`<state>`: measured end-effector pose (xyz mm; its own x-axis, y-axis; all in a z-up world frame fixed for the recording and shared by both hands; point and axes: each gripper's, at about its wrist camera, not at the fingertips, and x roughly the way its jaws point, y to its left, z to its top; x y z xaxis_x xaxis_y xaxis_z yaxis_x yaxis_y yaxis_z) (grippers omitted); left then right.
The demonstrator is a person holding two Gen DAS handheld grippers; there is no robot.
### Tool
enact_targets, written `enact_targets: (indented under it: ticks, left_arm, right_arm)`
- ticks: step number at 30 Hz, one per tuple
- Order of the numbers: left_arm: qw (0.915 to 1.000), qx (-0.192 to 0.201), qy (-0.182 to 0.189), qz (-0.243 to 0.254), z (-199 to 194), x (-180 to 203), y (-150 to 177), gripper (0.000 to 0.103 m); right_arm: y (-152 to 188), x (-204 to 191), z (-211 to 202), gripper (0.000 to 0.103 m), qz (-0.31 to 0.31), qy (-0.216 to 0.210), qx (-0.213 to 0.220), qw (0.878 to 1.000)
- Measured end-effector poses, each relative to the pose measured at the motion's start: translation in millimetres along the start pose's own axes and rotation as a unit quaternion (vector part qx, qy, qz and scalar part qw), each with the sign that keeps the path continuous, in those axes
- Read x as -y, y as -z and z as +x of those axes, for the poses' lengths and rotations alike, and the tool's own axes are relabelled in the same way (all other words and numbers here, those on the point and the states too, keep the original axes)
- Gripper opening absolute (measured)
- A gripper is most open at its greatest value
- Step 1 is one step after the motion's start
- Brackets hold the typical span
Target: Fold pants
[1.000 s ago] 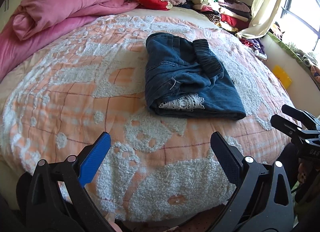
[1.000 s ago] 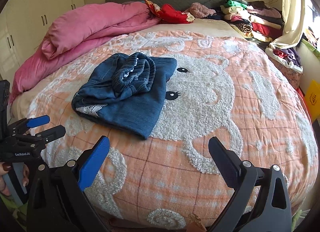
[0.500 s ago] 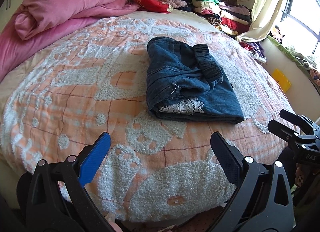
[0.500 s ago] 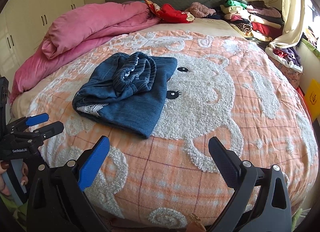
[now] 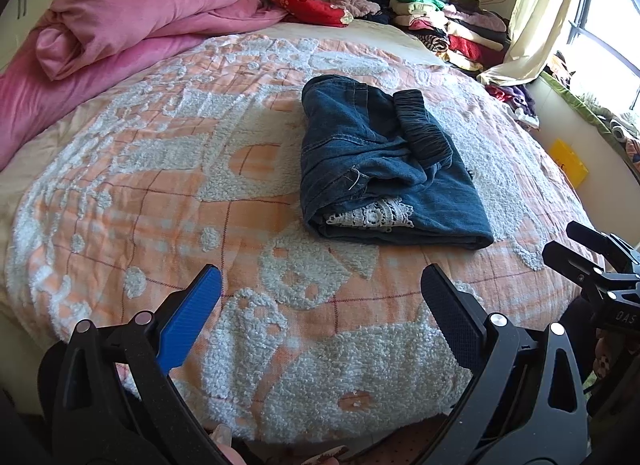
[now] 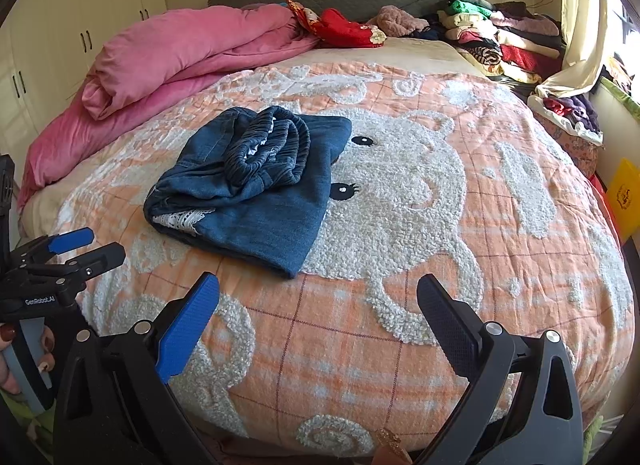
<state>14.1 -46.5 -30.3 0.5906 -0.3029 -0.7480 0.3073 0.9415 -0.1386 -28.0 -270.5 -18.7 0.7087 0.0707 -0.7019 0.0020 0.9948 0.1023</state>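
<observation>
Two grippers hang over the near edge of the bed point(image 6: 520, 225), both empty, jaws spread wide: left gripper point(image 5: 320, 293), right gripper point(image 6: 318, 301). Beyond them, well apart from either, the folded denim pants point(image 6: 256, 185) lie on the bed's orange patterned cover, waistband uppermost, white lace trim showing at the near fold. Farther back, against the headboard side of the bed, sit a pink duvet point(image 6: 180, 49) and stacked clothes point(image 6: 496, 37).

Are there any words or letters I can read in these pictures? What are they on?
"GenRobot.AI": on the left gripper, seen from the right wrist.
"DAS": on the right gripper, seen from the left wrist; the rest is cut off.
The yellow box beside the bed has a dark mark, too blurred to read.
</observation>
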Motion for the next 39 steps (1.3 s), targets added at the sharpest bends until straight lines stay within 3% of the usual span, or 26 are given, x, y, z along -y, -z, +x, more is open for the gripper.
enact_targets:
  ticks: [39]
  left_arm:
    - [0.9997,0.001,-0.026,-0.003,-4.9,-0.5,-0.9,0.094]
  right_arm:
    - [1.1,-0.6,-3.9,0.099,0.003,0.010,0.003,1.000]
